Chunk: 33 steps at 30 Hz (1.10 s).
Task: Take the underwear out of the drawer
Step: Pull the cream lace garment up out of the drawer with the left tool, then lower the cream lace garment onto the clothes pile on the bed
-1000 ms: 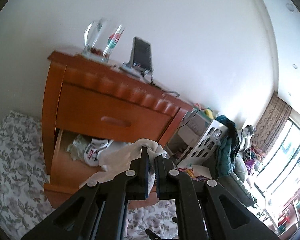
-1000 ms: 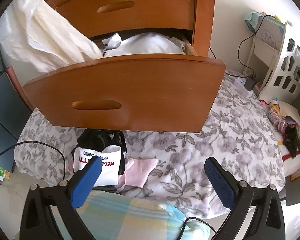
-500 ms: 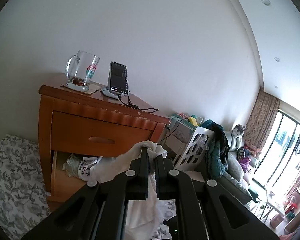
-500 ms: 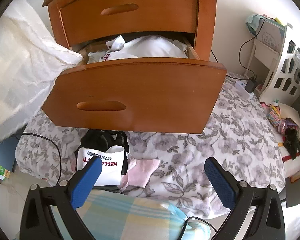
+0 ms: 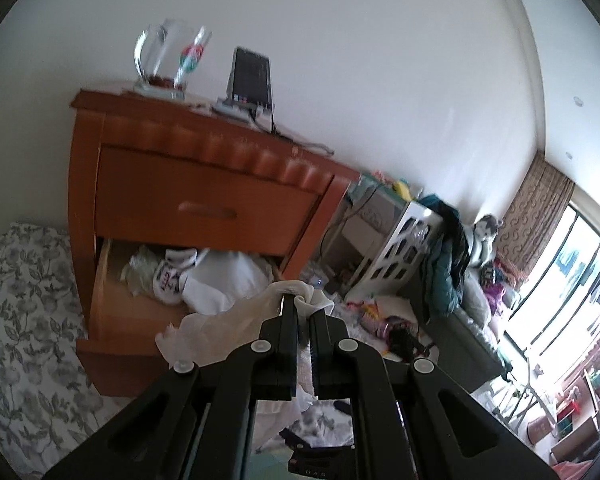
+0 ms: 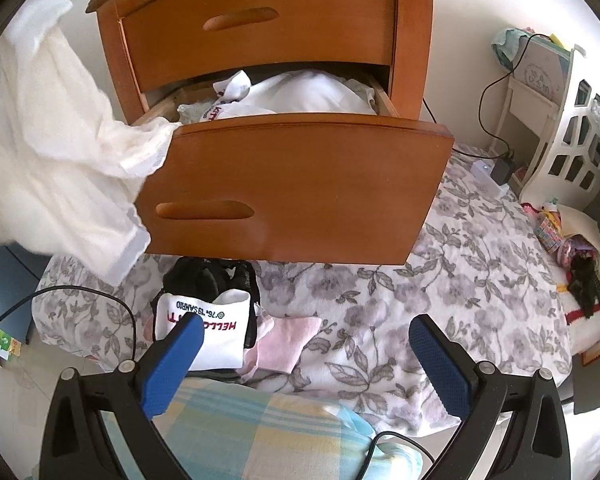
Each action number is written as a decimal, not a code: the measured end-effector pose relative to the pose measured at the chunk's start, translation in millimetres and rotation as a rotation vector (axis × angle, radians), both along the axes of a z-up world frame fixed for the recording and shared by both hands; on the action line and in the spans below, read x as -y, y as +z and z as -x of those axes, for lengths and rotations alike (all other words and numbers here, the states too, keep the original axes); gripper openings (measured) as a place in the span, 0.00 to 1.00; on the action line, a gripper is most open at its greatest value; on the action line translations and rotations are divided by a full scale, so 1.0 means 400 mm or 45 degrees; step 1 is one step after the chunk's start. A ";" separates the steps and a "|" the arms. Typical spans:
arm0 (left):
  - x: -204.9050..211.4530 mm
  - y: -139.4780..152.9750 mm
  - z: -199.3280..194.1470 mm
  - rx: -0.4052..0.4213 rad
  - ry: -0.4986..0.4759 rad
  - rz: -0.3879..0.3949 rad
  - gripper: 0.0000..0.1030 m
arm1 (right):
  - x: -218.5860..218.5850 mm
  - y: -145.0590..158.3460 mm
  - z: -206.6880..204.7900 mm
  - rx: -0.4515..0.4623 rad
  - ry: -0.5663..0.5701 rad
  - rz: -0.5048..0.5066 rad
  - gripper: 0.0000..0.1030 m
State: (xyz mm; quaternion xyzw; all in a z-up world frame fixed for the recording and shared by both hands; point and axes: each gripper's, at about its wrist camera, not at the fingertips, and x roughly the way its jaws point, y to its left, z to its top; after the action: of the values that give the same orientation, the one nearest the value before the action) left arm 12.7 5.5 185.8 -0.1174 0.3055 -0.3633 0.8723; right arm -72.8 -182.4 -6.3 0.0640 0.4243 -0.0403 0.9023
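a: where is your left gripper [image 5: 302, 300]?

b: centre of the left wrist frame. its jaws are clamped on a cream undergarment [image 5: 236, 322], which bunches above the fingertips and hangs to the lower left, in front of the open lower drawer [image 5: 112, 308].

a: and in the right wrist frame?

b: the same cream undergarment [image 6: 56, 152] fills the left side, clear of the drawer; its hem overlaps the left edge of the drawer front [image 6: 296, 188]. white clothes [image 6: 300, 94] lie inside the drawer.

a: your right gripper [image 6: 304, 334]?

b: jaws wide apart, holding nothing, over the floral blanket [image 6: 440, 300]. a white printed garment [image 6: 204, 330] sits behind its left finger.
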 end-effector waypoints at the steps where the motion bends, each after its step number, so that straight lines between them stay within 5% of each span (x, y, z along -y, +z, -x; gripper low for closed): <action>1: 0.007 -0.010 -0.004 -0.015 -0.002 -0.017 0.05 | 0.001 -0.001 0.000 -0.002 0.000 -0.001 1.00; 15: 0.115 -0.294 -0.096 -0.341 -0.005 -0.335 0.05 | 0.010 -0.021 -0.005 -0.023 -0.004 -0.015 1.00; 24: 0.154 -0.480 -0.120 -0.589 -0.051 -0.429 0.05 | 0.017 -0.037 -0.011 -0.045 -0.011 -0.024 1.00; 33: 0.174 -0.574 -0.107 -0.743 -0.119 -0.464 0.05 | 0.022 -0.049 -0.013 -0.057 -0.014 -0.027 1.00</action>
State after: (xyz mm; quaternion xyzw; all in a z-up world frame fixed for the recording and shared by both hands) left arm 55.5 -64.2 -44.0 -0.0445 0.6071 -0.2933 0.7372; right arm -67.7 -191.2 -25.8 0.0747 0.4445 -0.0422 0.8917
